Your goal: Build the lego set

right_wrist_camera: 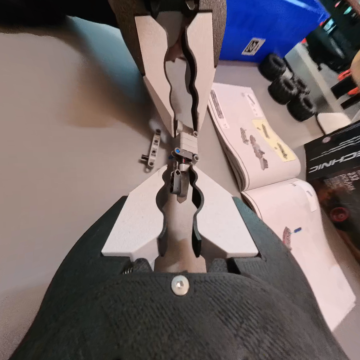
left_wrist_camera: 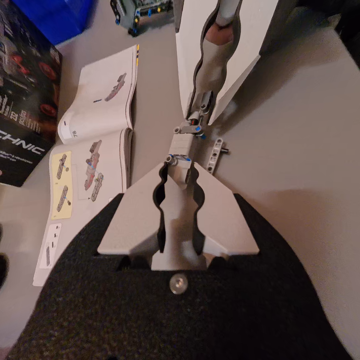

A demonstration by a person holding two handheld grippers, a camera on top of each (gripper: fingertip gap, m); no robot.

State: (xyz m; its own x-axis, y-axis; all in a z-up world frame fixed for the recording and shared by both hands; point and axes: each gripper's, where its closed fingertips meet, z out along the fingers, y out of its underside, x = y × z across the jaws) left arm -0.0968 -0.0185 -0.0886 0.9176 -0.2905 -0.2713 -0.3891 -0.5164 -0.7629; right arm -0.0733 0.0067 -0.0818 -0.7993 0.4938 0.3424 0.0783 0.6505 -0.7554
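Note:
A small grey Lego assembly [left_wrist_camera: 181, 144] with blue pins and a red part is held in the air between both grippers. My left gripper [left_wrist_camera: 179, 168] is shut on its near, light grey end. My right gripper [left_wrist_camera: 198, 120] enters from the top and is shut on the far, dark grey end. In the right wrist view the assembly [right_wrist_camera: 188, 144] spans from my right gripper [right_wrist_camera: 179, 170], shut on the dark grey liftarm end, to the left gripper [right_wrist_camera: 185, 133] above. A loose light grey beam with a black pin [left_wrist_camera: 214, 155] lies on the table beside the assembly; the right wrist view shows it too [right_wrist_camera: 153, 150].
An open instruction booklet [left_wrist_camera: 101, 116] [right_wrist_camera: 253, 140] lies beside the grippers. The dark set box [left_wrist_camera: 23, 97] [right_wrist_camera: 335, 165] stands past it. A blue bin [left_wrist_camera: 58, 17] [right_wrist_camera: 272, 29], a partly built model [left_wrist_camera: 140, 13] and several black tyres [right_wrist_camera: 288, 93] sit farther back on the grey table [left_wrist_camera: 282, 175]. Across from one pair of fingers to the other is roughly 4 cm. The partly built model [left_wrist_camera: 140, 13] is about 25 cm from my right fingertips.

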